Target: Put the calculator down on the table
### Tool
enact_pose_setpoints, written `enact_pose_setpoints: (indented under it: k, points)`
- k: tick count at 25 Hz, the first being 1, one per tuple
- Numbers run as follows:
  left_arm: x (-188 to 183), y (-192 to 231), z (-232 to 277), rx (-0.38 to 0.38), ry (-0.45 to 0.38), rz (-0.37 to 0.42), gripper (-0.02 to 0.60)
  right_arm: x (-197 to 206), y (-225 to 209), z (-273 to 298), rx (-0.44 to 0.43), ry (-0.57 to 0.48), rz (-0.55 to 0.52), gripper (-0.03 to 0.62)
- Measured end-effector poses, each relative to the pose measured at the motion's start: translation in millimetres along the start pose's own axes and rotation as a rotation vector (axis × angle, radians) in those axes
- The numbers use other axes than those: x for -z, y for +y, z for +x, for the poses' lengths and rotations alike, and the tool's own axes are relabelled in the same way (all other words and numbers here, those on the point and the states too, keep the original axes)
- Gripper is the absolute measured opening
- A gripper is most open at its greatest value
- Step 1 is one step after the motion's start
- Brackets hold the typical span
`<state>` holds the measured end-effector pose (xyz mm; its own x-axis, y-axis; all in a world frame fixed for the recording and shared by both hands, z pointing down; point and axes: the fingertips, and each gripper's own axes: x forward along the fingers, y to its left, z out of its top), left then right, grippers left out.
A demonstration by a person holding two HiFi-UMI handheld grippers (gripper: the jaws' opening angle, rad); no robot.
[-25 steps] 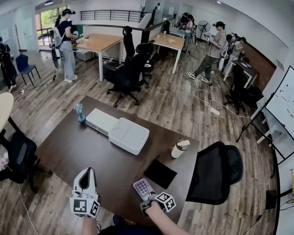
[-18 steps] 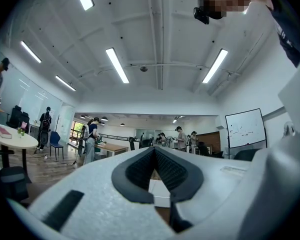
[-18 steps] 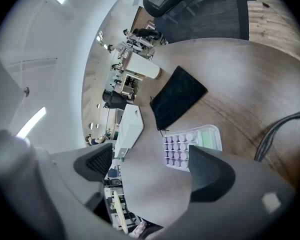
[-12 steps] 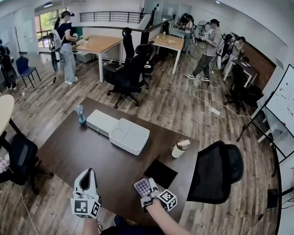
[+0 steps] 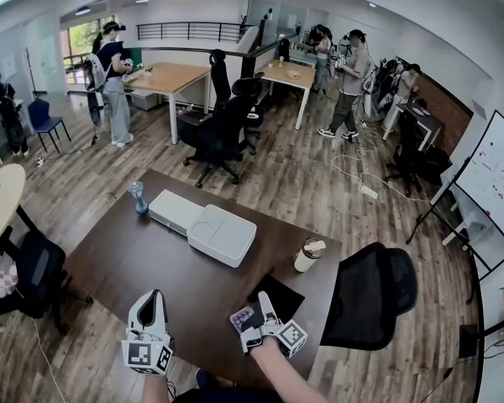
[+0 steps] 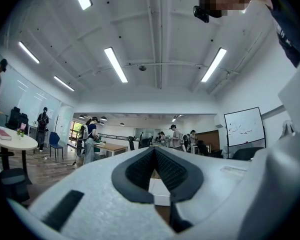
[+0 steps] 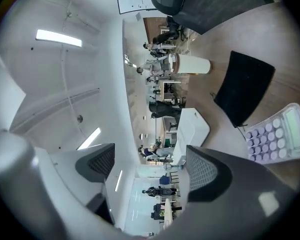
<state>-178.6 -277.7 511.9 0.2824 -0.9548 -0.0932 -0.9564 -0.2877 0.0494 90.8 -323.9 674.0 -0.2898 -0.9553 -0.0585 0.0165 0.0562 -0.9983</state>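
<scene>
The calculator (image 5: 241, 317) lies on the surface (image 5: 151, 259), at nine o'clock of the right hand-held gripper (image 5: 265, 302) (jaws wide, closing, empty); left hand-held gripper (image 5: 151, 299) closed, empty.

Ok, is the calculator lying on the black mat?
No, the calculator lies on the bare wooden table, beside the black mat.

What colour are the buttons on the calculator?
Pale purple. The calculator shows best in the right gripper view.
</scene>
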Motion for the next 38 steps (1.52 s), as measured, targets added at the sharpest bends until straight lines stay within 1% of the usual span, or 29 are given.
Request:
enact_pose_setpoints:
  k: [3, 6, 8, 11, 14, 17, 23, 26, 29, 31, 34, 38]
  points:
    - [0.1, -0.2, 0.0, -0.001, -0.001, 0.001, -0.003, 4.3, 30.0, 4.7, -0.064, 0.004, 0.027, 0.456]
    - [-1.8, 0.3, 0.2, -0.008, -0.001, 0.033, -0.003, 7.8, 57.5, 8.9, -0.129, -0.001, 0.06, 0.457]
    - [-2.9, -0.6, -0.1, -0.006, -0.001, 0.046, -0.003, 8.9, 69.8, 9.9, -0.158, -0.006, 0.083, 0.456]
    - [-3.6, -2.9, 0.8, -0.002, -0.003, 0.044, -0.003, 9.7, 85.7, 11.3, -0.199, -0.001, 0.101, 0.456]
    - [-0.8, -0.2, -0.3, -0.008, -0.01, 0.022, -0.003, 11.0, 103.1, 13.6, -0.261, 0.007, 0.085, 0.452]
    - [3.4, 1.1, -2.3, -0.014, 0.001, 0.015, -0.003, 14.0, 121.5, 15.8, -0.318, 0.02, 0.052, 0.449]
    - [4.9, 0.8, -0.3, -0.02, 0.006, 0.019, -0.003, 13.8, 136.6, 15.1, -0.4, 0.036, 0.052, 0.448]
    - [4.8, 1.3, -0.8, -0.021, 0.006, 0.015, -0.003, 17.1, 143.8, 13.5, -0.433, 0.052, 0.027, 0.439]
    - [5.9, 1.2, -0.9, -0.021, 0.009, 0.013, -0.003, 18.7, 152.0, 13.4, -0.457, 0.065, -0.018, 0.434]
    - [6.6, 0.8, -1.3, -0.019, 0.01, 0.013, -0.003, 21.7, 162.5, 13.6, -0.469, 0.079, -0.077, 0.434]
    - [6.4, 1.2, -1.2, -0.018, 0.01, 0.009, -0.003, 26.7, 173.9, 14.7, -0.457, 0.113, -0.252, 0.434]
    - [6.0, 1.1, -2.4, -0.018, 0.013, 0.011, -0.003, 33.9, 175.7, 15.4, -0.424, 0.169, -0.472, 0.42]
